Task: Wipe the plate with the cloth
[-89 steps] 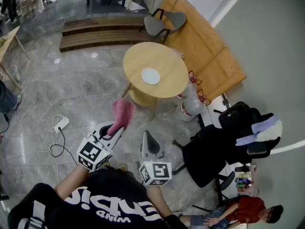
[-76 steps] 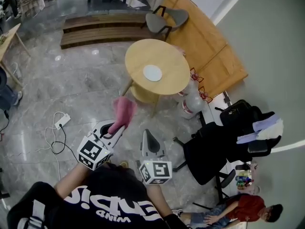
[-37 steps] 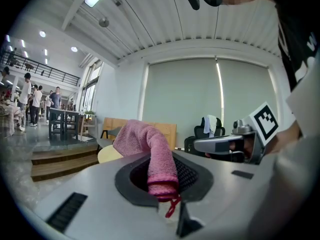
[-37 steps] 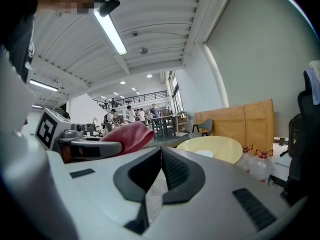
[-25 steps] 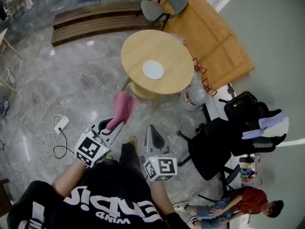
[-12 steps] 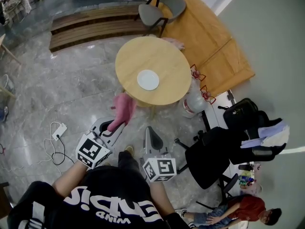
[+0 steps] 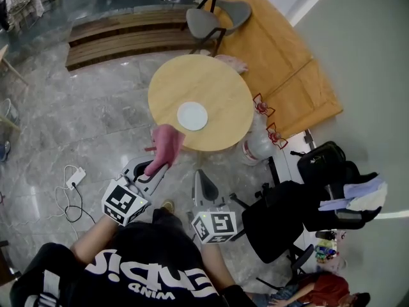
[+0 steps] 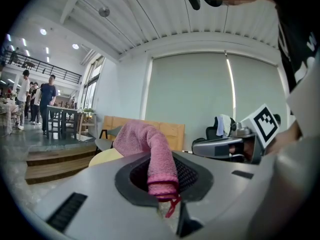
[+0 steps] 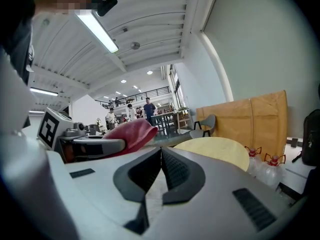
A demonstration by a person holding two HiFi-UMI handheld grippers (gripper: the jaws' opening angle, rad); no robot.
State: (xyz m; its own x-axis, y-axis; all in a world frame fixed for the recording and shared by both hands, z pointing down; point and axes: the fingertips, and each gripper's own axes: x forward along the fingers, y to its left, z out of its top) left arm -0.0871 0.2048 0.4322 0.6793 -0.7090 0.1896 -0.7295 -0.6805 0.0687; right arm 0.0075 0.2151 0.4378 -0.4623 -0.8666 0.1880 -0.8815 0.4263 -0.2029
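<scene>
The plate (image 7: 192, 116) sits on the table (image 7: 225, 93), chair (image 7: 220, 13) behind it.

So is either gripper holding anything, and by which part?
The left gripper pinches the pink cloth by one end; the right gripper, jaws together, holds nothing.

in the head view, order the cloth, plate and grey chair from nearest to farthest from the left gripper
1. cloth, clamped in the jaws of the left gripper
2. plate, on the round table ahead
3. grey chair, beyond the round table's far side
</scene>
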